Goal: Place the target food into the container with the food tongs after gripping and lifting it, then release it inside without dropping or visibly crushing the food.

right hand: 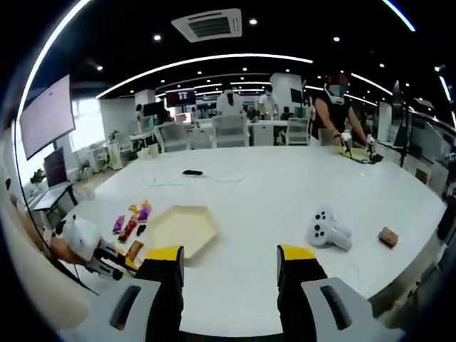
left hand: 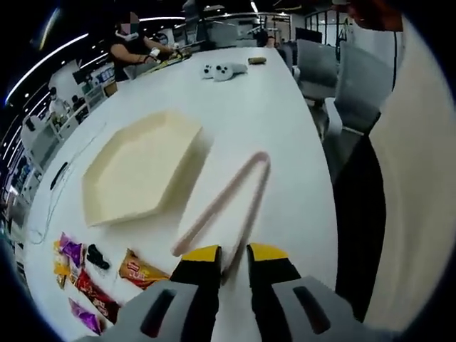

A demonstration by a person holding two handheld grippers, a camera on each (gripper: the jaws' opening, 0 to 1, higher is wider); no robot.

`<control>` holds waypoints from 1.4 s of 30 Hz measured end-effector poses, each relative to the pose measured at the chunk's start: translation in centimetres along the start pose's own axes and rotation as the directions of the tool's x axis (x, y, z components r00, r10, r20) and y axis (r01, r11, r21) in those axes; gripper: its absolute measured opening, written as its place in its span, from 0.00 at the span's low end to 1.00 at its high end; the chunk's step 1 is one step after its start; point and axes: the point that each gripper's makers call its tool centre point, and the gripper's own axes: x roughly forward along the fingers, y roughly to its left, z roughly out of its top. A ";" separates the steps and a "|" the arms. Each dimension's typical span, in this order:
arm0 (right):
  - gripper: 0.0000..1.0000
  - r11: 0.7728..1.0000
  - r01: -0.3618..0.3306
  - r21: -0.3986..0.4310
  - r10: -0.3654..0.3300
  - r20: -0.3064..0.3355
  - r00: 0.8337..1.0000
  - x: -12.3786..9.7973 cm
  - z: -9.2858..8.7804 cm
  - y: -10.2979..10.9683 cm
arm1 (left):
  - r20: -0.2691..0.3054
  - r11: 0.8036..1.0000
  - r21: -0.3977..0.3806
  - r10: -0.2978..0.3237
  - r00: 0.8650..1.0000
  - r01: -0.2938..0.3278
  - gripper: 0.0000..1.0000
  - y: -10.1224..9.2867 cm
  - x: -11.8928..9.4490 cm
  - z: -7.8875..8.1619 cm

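- The white table [left hand: 285, 121] carries everything; in the right gripper view it runs wide and oval toward the far office desks.
- The pale yellow hexagonal tray [left hand: 142, 167] lies flat near the table's middle, toward the side where the snacks are; in the right gripper view it sits just beyond the right gripper's jaws.
- The pink food tongs [left hand: 228, 203] lie on the table beside the tray, arms spread toward the left gripper, joined end pointing away.
- The left gripper [left hand: 234, 262] has its yellow-tipped jaws a little apart at the tongs' open ends, one arm of the tongs running into the gap; whether the jaws press on it I cannot tell.
- The right gripper [right hand: 229, 260] hangs over the table's near edge, jaws wide apart, holding nothing.
- The white controllers [right hand: 328, 229] rest toward the table's other side, well apart from the tray.
- The snack packets [left hand: 139, 271], red, orange and purple, lie in a cluster at the table's edge just past the tray.
- A small brown block [right hand: 388, 236] lies near the table's edge beyond the controllers.
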 end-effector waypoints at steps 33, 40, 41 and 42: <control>0.53 0.998 -0.007 0.064 0.009 -0.025 1.000 -0.5 -2.1 0.2 | -0.055 0.982 0.159 -0.094 0.994 0.102 0.01 -1.1 0.1 0.2; 0.52 0.998 -0.017 0.061 0.018 -0.021 1.000 -0.6 -2.0 0.4 | -0.062 0.979 0.170 -0.103 0.993 0.113 0.01 -1.1 0.1 0.2; 0.52 0.998 -0.018 0.060 0.019 -0.021 1.000 -0.6 -2.0 0.4 | -0.063 0.980 0.165 -0.104 0.993 0.113 0.00 -1.1 0.1 0.2; 0.52 0.998 -0.019 0.060 0.021 -0.021 1.000 -0.7 -2.0 0.4 | -0.063 0.980 0.162 -0.104 0.993 0.113 0.00 -1.1 0.1 0.2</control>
